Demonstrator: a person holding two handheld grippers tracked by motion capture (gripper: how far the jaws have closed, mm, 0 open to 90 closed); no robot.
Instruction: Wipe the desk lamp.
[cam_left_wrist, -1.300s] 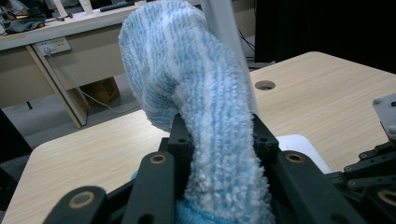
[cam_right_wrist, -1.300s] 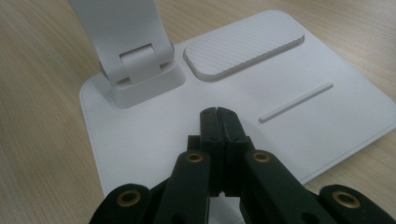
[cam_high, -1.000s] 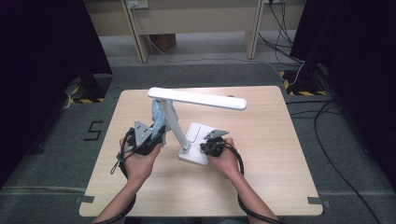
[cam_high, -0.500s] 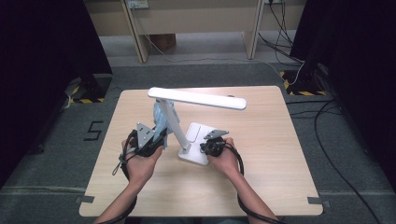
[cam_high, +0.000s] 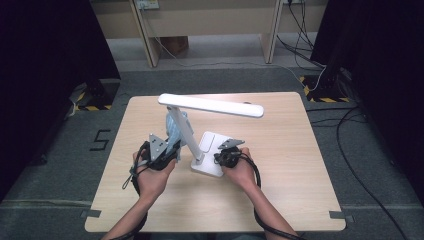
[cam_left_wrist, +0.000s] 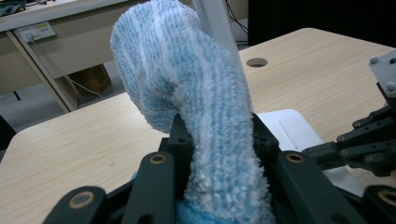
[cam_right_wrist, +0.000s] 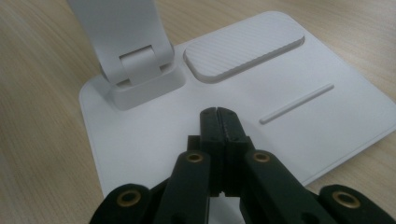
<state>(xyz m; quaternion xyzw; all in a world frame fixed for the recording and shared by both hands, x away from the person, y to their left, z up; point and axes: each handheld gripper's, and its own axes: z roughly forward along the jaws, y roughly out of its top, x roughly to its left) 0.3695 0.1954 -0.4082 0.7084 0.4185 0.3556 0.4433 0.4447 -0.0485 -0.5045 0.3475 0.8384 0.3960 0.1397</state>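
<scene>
On the wooden table (cam_high: 280, 165), left fingers (cam_left_wrist: 261, 140) clamp the blue cloth (cam_left_wrist: 196, 93); right fingers (cam_right_wrist: 233, 126), closed, rest on the lamp base (cam_right_wrist: 289, 121).

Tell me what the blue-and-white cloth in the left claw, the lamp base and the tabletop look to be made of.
Cloth: likely terry or microfibre, soft and matte; fuzzy looped ribs in blue and white stripes. Lamp base: probably moulded plastic, white and smooth with a slight sheen; one raised pad is finely ribbed. Tabletop: pale wood-grain surface, matte; whether laminate or solid wood is unclear.

High view overhead, gripper views close, sharing lamp base (cam_right_wrist: 224, 98)
</scene>
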